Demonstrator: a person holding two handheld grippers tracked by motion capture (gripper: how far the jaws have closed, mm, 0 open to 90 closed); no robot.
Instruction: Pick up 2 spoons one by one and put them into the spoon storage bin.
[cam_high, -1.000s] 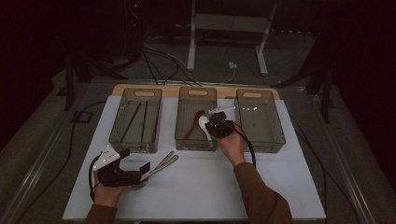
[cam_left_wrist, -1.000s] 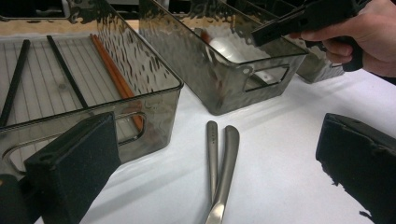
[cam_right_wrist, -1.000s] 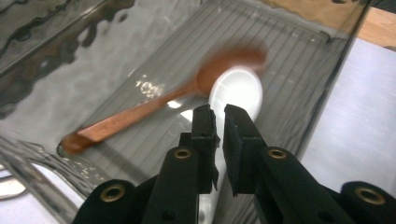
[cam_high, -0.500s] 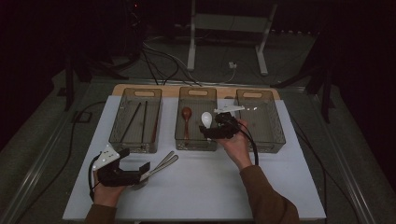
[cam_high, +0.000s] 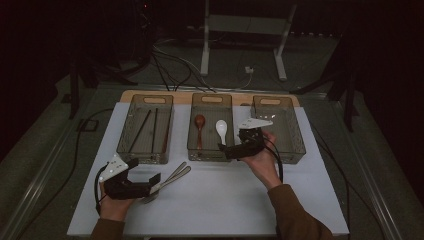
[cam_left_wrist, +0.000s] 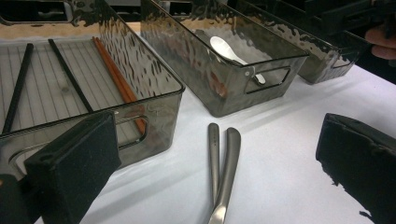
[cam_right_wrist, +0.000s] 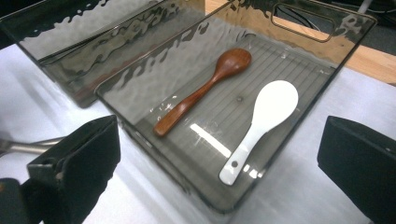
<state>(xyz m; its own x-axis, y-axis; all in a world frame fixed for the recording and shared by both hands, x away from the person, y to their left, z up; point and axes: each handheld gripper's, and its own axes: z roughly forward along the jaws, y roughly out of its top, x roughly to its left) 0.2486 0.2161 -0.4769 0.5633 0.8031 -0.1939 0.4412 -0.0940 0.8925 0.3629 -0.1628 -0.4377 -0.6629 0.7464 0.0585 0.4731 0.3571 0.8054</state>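
From the high view three smoky clear bins stand in a row at the far side of the white tabletop (cam_high: 210, 200). The right tool (cam_high: 223, 148) hovers at the near right corner of the middle bin (cam_high: 212, 99), pointing left; its jaws have just been opening and now stand wide with nothing between them. Its own view looks straight down into that bin and gives what the high view only hints at: the white spoon (cam_right_wrist: 261, 127) lies flat on the ribbed floor, bowl to the far end, with a small hole in its handle tip, and the brown wooden spoon (cam_right_wrist: 205, 89) lies just beside it on the left, the two apart.

The left tool (cam_high: 156, 178) rests low at the near left of the tabletop, jaws spread wide and empty. Two metal handles (cam_left_wrist: 223, 172) lie side by side on the tabletop between its jaws, not gripped; what utensils they belong to is hard to say, since their heads are cut off by the frame.

The left gripper view also shows the left bin (cam_left_wrist: 140, 74) from the side, holding black chopsticks (cam_left_wrist: 70, 74) and a reddish-brown pair (cam_left_wrist: 116, 77). The high view shows them as thin dark lines. The right bin (cam_high: 292, 132) sits behind the right hand (cam_high: 262, 157).
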